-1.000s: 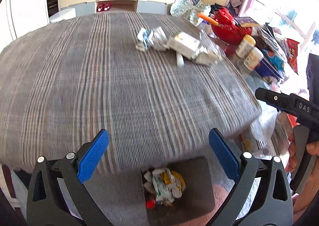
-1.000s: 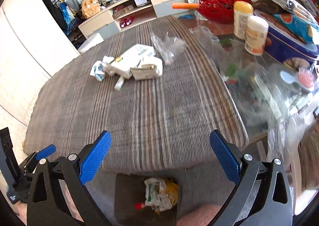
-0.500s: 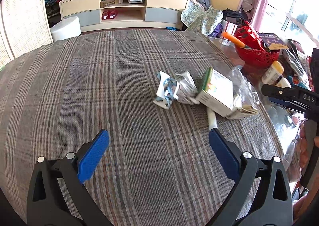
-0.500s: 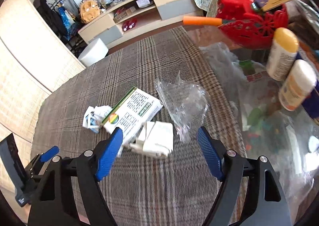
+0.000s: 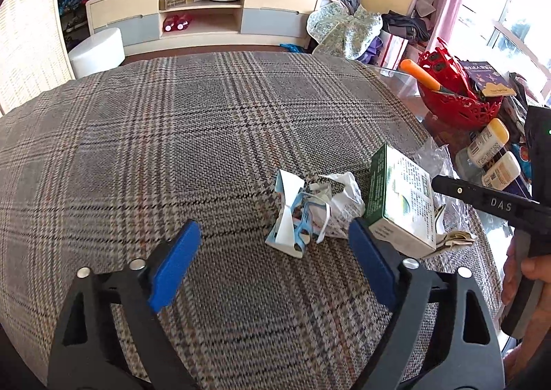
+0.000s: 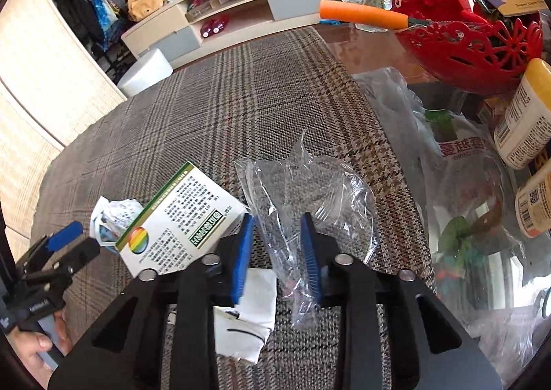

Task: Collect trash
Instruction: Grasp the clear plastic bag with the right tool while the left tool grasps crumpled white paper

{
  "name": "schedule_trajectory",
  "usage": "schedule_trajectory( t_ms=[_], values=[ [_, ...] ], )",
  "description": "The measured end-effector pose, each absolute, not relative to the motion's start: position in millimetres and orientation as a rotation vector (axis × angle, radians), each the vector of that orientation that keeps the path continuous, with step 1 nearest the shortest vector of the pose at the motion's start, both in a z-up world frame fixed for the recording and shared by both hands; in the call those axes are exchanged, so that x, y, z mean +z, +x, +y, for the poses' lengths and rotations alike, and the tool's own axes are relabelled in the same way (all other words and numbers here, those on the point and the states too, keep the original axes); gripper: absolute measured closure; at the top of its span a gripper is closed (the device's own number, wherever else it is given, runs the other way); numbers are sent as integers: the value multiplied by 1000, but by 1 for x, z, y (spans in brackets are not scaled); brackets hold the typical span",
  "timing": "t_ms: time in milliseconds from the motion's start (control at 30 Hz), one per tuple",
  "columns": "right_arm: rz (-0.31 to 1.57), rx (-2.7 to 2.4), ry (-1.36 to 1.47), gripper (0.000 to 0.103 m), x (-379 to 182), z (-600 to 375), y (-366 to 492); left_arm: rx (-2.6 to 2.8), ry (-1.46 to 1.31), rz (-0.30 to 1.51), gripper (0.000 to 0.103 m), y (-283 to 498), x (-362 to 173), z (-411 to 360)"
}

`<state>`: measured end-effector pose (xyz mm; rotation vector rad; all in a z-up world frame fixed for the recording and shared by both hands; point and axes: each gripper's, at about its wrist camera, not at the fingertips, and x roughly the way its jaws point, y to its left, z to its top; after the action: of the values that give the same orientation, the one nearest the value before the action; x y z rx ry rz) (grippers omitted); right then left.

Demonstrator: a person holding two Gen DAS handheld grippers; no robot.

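Note:
Trash lies on the plaid tablecloth [image 5: 172, 135]. A crumpled blue-and-white paper [image 5: 299, 214] sits just ahead of my open left gripper [image 5: 272, 252], between its jaws' line. Right of it stands a green-and-white carton [image 5: 399, 204], seen too in the right wrist view [image 6: 179, 217]. My right gripper [image 6: 277, 245] has its jaws half closed around a clear plastic bag [image 6: 310, 190]; the blue pads stand on either side of the bag with a gap between them. A white folded paper [image 6: 248, 321] lies under its left finger.
A red basket [image 6: 475, 31] with an orange-handled tool [image 6: 361, 16], two yellow-capped bottles [image 6: 527, 114] and more plastic bags [image 6: 465, 166] crowd the glass table on the right. A TV cabinet [image 5: 203, 11] and a white stool [image 5: 96, 50] stand beyond the table's far edge.
Both grippers moved forward over the table toward the trash. The right jaws narrowed around the clear bag. The left jaws narrowed a little and stay open near the crumpled paper.

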<state>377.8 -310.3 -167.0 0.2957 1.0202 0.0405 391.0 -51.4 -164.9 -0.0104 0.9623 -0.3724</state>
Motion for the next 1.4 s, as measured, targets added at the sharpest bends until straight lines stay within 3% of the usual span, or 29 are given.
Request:
schedule_trajectory(
  t_ms=[267, 367, 433, 500, 1033, 1400],
  values=[
    [1014, 50, 281, 88, -165, -309, 373, -435, -18, 1011, 51, 403, -173, -62],
    [1012, 46, 284, 90, -163, -312, 367, -448, -16, 1025, 70, 403, -174, -68],
    [1013, 43, 274, 90, -161, -314, 361, -457, -7, 1027, 89, 400, -173, -71],
    [1011, 39, 274, 90, -158, -316, 354, -458, 0, 1030, 96, 395, -171, -74],
    [969, 95, 289, 95, -110, -306, 233, -479, 1, 994, 98, 250, -118, -55],
    [968, 183, 300, 95, -104, -269, 129, -519, -15, 982, 98, 124, -121, -45]
  ],
)
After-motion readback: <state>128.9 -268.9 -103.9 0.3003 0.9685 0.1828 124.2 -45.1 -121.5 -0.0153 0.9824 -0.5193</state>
